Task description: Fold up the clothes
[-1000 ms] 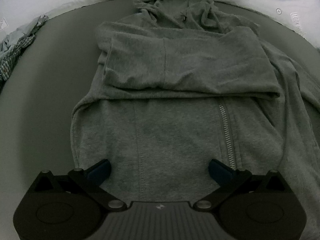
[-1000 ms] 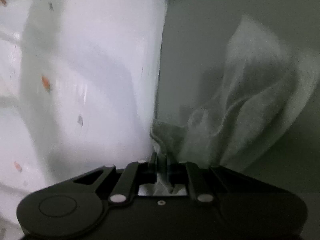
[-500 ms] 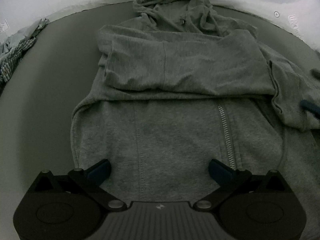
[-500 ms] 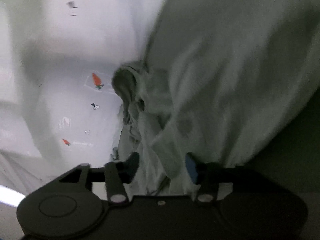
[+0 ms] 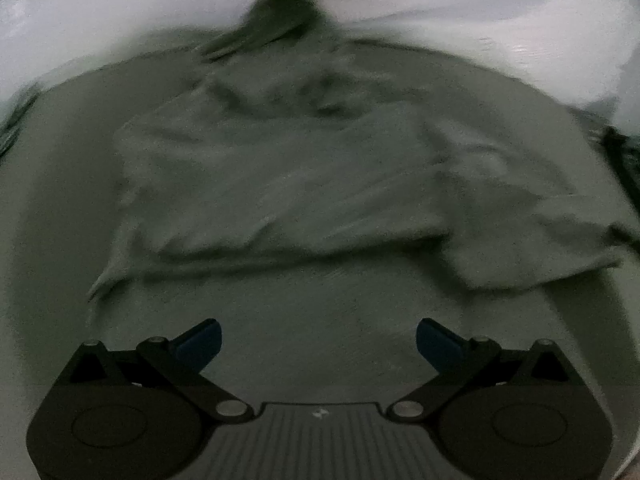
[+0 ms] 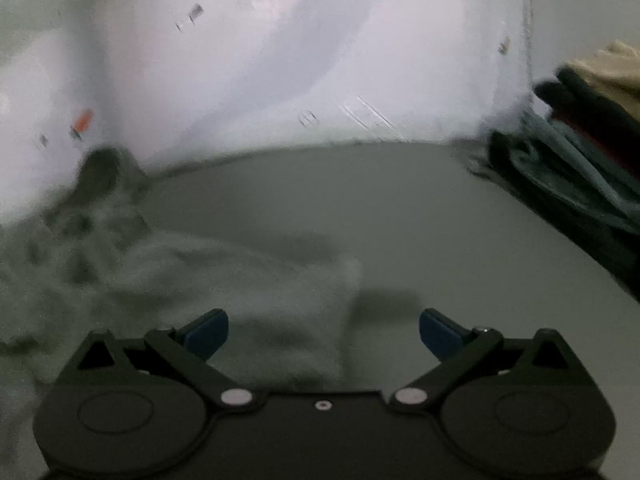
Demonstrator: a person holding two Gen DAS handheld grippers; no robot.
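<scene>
Here, in the left wrist view, the left hand-held gripper (image 5: 318, 338) sits at the bottom centre of the frame with its two blue-tipped fingers (image 5: 198, 342) spread wide and nothing between them. Just beyond them the grey zip-up cotton hoodie (image 5: 280, 184) lies flat on the dark grey bench (image 5: 52, 200), filling the middle of the frame. One sleeve is folded across the chest as a broad band, and its hood (image 5: 280, 12) reaches the upper centre, where it meets the white sheet-like backdrop (image 5: 480, 4). A second sleeve (image 5: 532, 240) lies folded in at the right of the frame, its cuff end resting on the garment's right side. The whole picture is blurred, so finer detail of the cloth cannot be made out.

In the right wrist view, the right hand-held gripper (image 6: 324, 338) is likewise at the bottom centre, fingers wide apart and gripping nothing. The hoodie (image 6: 224, 280) occupies the lower left of the frame, with its sleeve end lying just ahead of the left finger and the hood (image 6: 104, 176) at the left against the backdrop (image 6: 280, 60). Bare bench (image 6: 420, 216) fills the centre and right. At the right edge of the frame sits a stack of folded clothes in dark, teal, red and beige (image 6: 580, 132), well apart from the hoodie.
</scene>
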